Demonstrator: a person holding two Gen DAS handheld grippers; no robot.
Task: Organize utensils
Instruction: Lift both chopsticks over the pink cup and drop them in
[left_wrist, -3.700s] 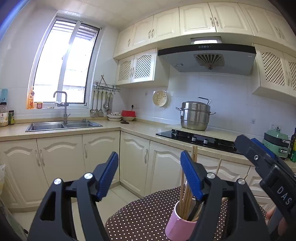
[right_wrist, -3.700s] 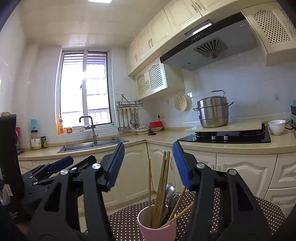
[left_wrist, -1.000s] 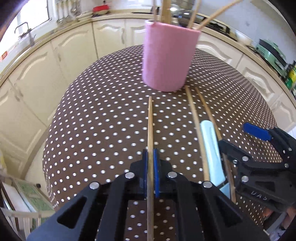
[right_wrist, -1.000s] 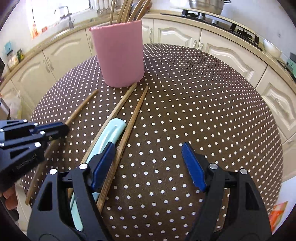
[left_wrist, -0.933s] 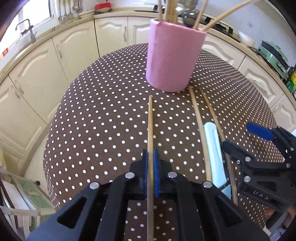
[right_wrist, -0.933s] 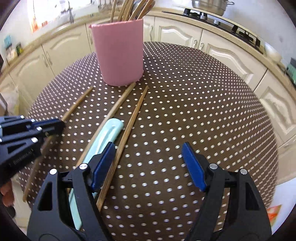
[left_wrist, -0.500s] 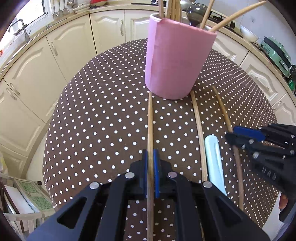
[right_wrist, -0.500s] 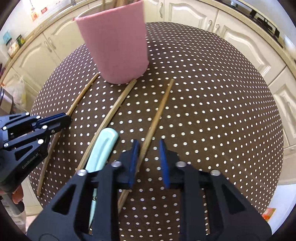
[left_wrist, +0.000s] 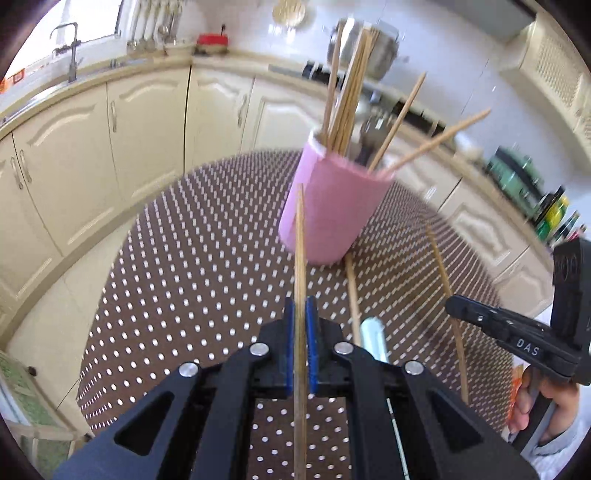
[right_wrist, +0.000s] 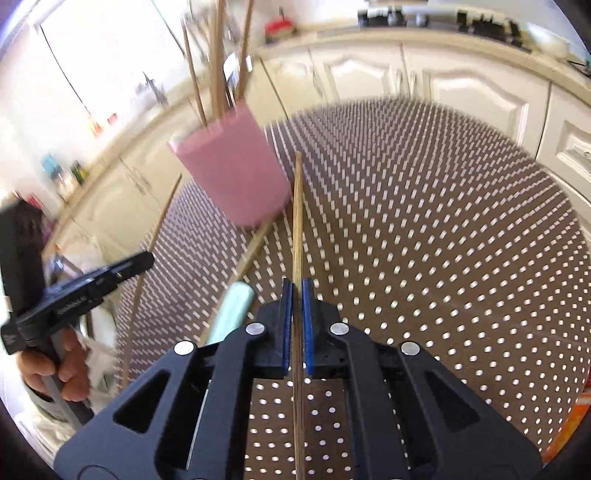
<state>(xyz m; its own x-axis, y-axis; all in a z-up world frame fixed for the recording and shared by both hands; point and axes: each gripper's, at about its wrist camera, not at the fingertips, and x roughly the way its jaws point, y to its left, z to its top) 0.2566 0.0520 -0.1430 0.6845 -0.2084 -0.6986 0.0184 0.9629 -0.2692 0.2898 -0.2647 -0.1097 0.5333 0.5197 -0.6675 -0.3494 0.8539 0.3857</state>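
A pink cup (left_wrist: 332, 210) full of wooden chopsticks and a spoon stands on the brown polka-dot table (left_wrist: 184, 280); it also shows in the right wrist view (right_wrist: 232, 173). My left gripper (left_wrist: 300, 334) is shut on a wooden chopstick (left_wrist: 300, 251), lifted and pointing at the cup. My right gripper (right_wrist: 296, 314) is shut on another wooden chopstick (right_wrist: 297, 218), raised beside the cup. One chopstick (left_wrist: 352, 288) and a pale blue utensil (left_wrist: 373, 336) lie on the table between the grippers. The right gripper shows in the left wrist view (left_wrist: 454, 304), and the left in the right wrist view (right_wrist: 146, 260).
Cream kitchen cabinets (left_wrist: 147, 122) and a counter with a sink (left_wrist: 70, 51) and a steel pot (left_wrist: 354, 48) ring the table. The table edge curves away at the left (left_wrist: 96, 332) and at the right (right_wrist: 569, 295).
The right gripper closed on a chopstick and lifted it. The left gripper raised its chopstick off the table. Both views tilted up toward the cup.
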